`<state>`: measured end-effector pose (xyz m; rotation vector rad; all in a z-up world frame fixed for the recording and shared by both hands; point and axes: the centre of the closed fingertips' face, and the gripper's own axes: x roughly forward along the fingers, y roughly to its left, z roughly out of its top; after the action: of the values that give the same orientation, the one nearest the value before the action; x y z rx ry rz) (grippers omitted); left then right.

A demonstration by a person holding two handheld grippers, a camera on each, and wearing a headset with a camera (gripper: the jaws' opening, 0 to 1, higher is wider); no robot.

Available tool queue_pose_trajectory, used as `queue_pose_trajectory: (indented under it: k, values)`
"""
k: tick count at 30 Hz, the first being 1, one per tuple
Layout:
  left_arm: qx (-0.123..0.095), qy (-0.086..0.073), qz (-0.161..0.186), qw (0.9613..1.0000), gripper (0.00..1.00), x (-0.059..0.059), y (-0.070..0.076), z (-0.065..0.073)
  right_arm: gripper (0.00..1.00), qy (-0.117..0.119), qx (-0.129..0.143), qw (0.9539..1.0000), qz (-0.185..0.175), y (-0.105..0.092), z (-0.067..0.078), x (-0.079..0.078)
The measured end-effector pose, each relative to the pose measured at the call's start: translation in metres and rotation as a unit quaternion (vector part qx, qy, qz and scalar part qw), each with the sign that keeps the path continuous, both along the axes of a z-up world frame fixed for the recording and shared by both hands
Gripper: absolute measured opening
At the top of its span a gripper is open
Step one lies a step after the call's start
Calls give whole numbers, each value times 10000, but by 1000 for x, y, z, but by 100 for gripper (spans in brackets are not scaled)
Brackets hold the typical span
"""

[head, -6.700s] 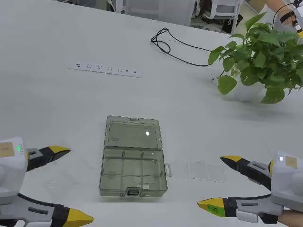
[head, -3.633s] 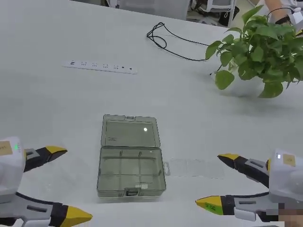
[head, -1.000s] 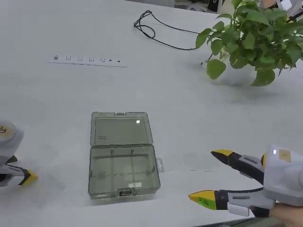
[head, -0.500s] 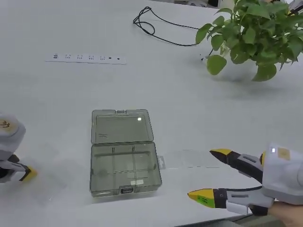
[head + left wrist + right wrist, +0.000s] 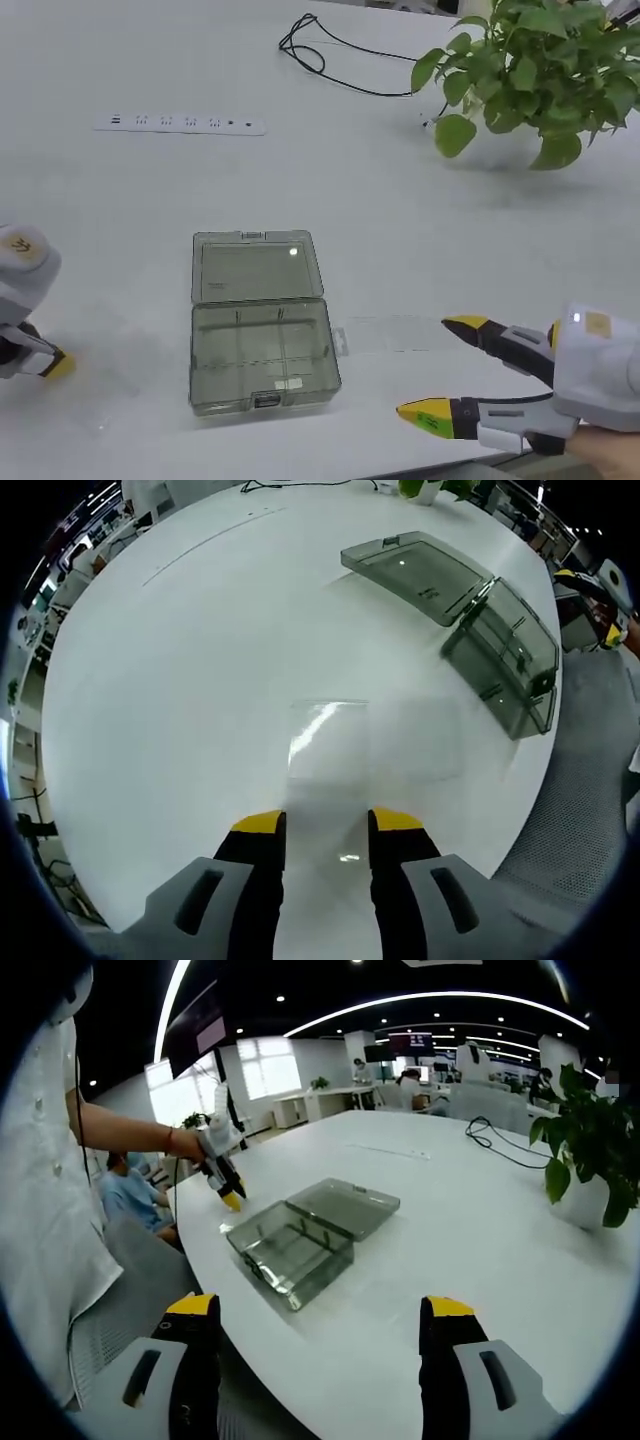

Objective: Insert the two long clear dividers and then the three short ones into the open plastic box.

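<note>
- On the surface (image 5: 400, 200), head view: open box (image 5: 300, 395) centre, lid (image 5: 255, 265) flat behind it, dividers (image 5: 392, 334) just right of it. right gripper (image 5: 440, 368) sits beside them, fingers wide apart, empty. left gripper (image 5: 30, 320) is well left of box.
- Left gripper view: fingers (image 5: 258, 830) slightly apart, empty, aimed at clear sheet (image 5: 335, 742) lying flat just ahead. Risk: slick flat plastic skids away, or several lift together.
- Right gripper view: box ahead, nothing held. Risk: a low approach nudges the box.

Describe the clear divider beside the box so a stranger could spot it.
On the white table, find the open smoky plastic box. Just right of its tray lies the clear divider, flat, toward the right gripper; unlike the tinted box, it is almost invisible.
</note>
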<state>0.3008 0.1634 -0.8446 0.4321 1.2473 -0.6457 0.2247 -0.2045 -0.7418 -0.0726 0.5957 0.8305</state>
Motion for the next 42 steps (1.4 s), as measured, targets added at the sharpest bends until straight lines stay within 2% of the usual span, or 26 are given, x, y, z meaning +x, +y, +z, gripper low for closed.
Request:
queue_pose_trajectory:
  k: [6, 11, 13, 18, 25, 30, 35, 39, 42]
  values:
    - [-173, 59, 90, 9998, 31, -1, -2, 1, 82, 9, -19, 10000, 16, 0, 0, 0]
    - [-347, 40, 199, 9992, 30, -1, -6, 3, 82, 9, -29, 10000, 44, 1, 0, 0]
    - [-501, 62, 326, 9982, 30, -3, -10, 3, 81, 4, -46, 10000, 67, 2, 1, 1]
    - [-682, 1, 466, 9966, 30, -4, -12, 6, 81, -13, -54, 9999, 91, 3, 3, 3]
    - [-1017, -109, 723, 9921, 30, -6, -14, 17, 80, -19, -65, 9999, 123, 5, 6, 4]
    - [-1346, -229, 903, 9865, 30, -7, -21, 29, 79, -13, -30, 9999, 131, 8, 8, 6]
    - [-1698, -377, 1060, 9790, 30, -7, -35, 45, 77, -63, 18, 9999, 147, 13, 14, 8]
    - [-2049, -503, 1120, 9710, 30, -8, -50, 59, 76, -103, 32, 9998, 163, 17, 20, 12]
    - [-2280, -596, 1127, 9653, 30, -8, -63, 72, 74, -141, 166, 9997, 90, 21, 28, 16]
